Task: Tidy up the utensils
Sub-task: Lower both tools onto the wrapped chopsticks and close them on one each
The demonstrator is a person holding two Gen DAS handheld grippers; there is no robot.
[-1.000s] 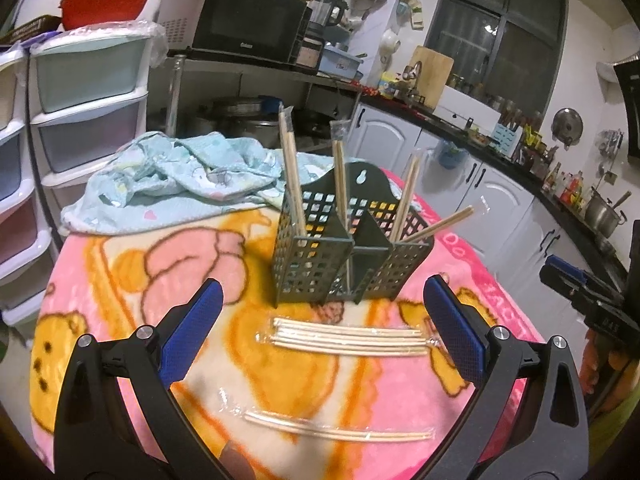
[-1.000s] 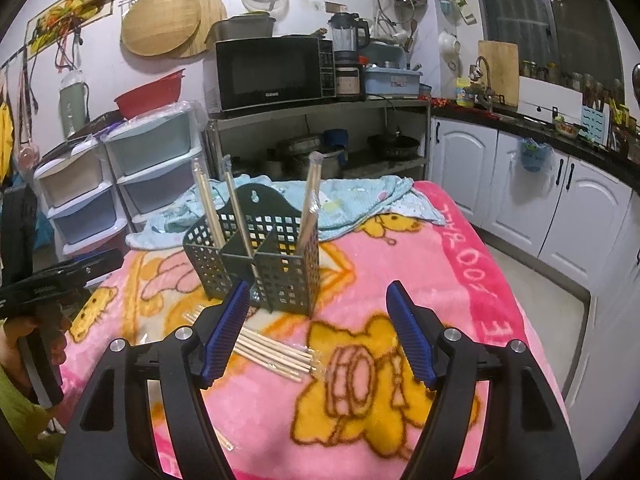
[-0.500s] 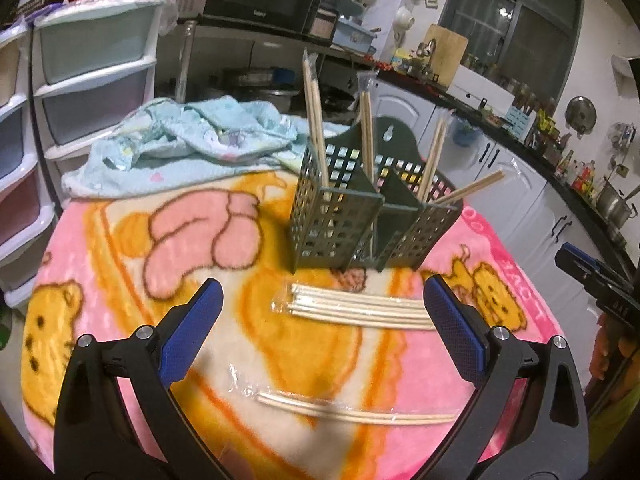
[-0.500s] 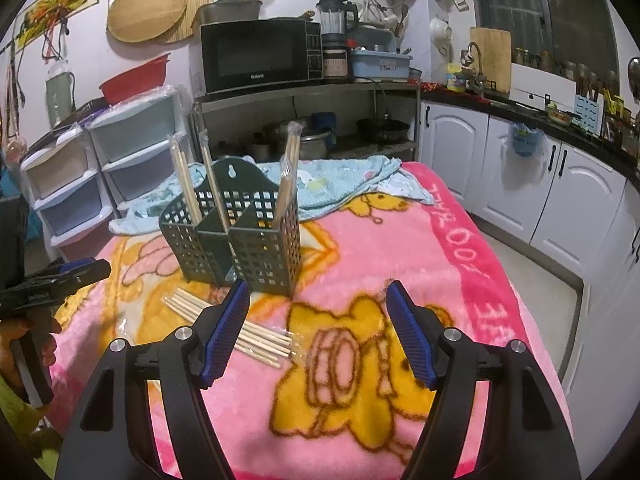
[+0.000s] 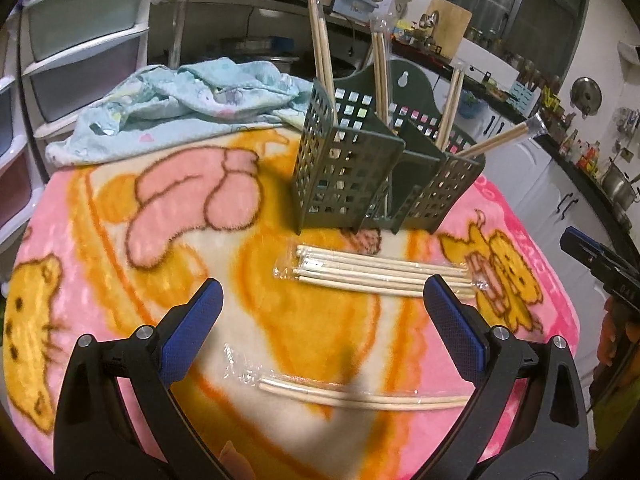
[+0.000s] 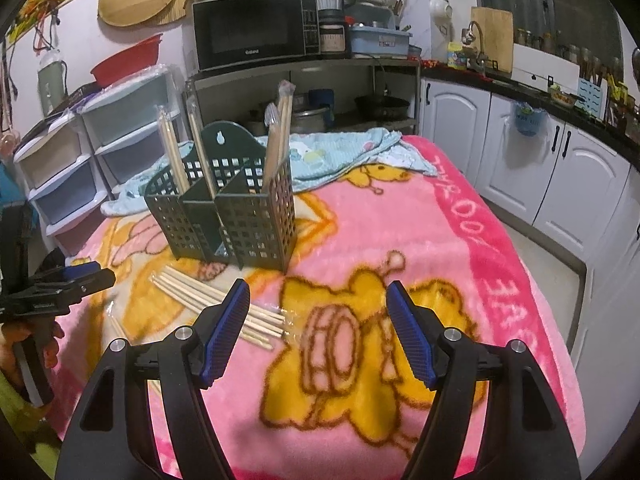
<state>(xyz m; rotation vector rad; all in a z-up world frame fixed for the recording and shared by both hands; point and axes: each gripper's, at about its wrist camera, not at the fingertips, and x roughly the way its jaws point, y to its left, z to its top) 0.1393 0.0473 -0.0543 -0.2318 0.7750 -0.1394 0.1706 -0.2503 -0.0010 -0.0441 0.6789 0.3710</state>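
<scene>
On the pink blanket (image 5: 100, 208) in front of me stands one dark green utensil holder (image 5: 380, 172), upright, with four wrapped chopstick pairs (image 5: 322, 48) standing or leaning in its compartments. Two lots lie flat: a wrapped bundle (image 5: 380, 272) just in front of the holder and a single wrapped pair (image 5: 360, 394) nearer me, both with long axes running left to right. My left gripper (image 5: 324, 320) and right gripper (image 6: 318, 326) are spread wide, holding nothing, above the blanket.
</scene>
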